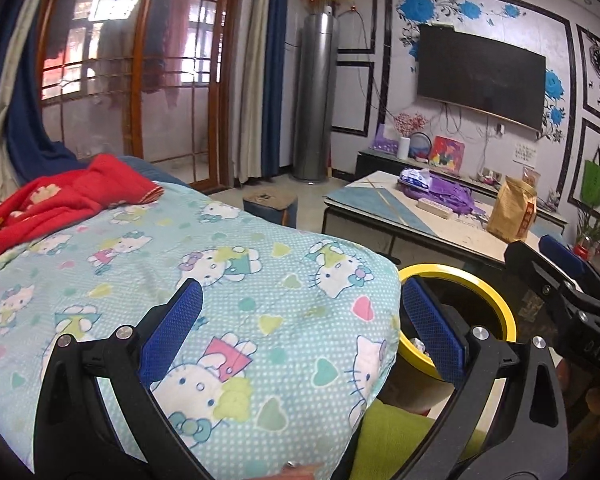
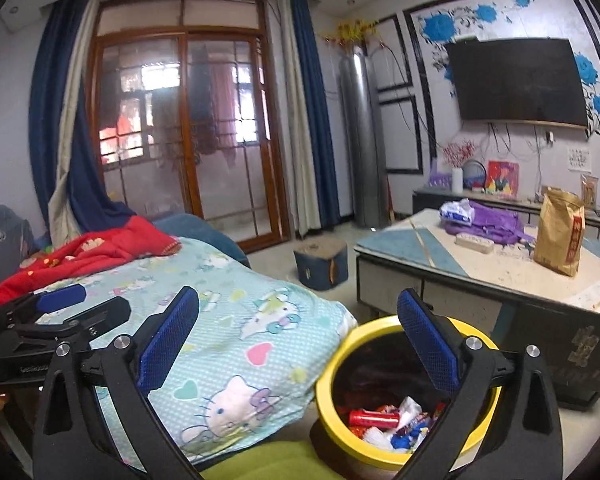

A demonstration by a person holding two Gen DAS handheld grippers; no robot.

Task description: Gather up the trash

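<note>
A yellow-rimmed black trash bin [image 2: 332, 364] stands on the floor beside the bed; it holds several wrappers [image 2: 388, 420], one of them red. It also shows in the left wrist view [image 1: 496, 292], mostly hidden by the quilt. My right gripper [image 2: 296, 340] is open and empty, held above the bin's left rim. My left gripper [image 1: 300, 332] is open and empty over the quilt's edge. The right gripper shows in the left wrist view [image 1: 560, 280]; the left gripper shows in the right wrist view [image 2: 72, 304].
A Hello Kitty quilt [image 1: 220, 280] and a red blanket [image 1: 68, 196] cover the bed. A low table [image 2: 500, 272] carries a brown paper bag [image 2: 560, 236], a purple bag [image 2: 488, 224] and a white power strip [image 2: 474, 242]. A small blue stool [image 2: 322, 264] stands on the floor. A green cushion [image 2: 280, 462] lies below.
</note>
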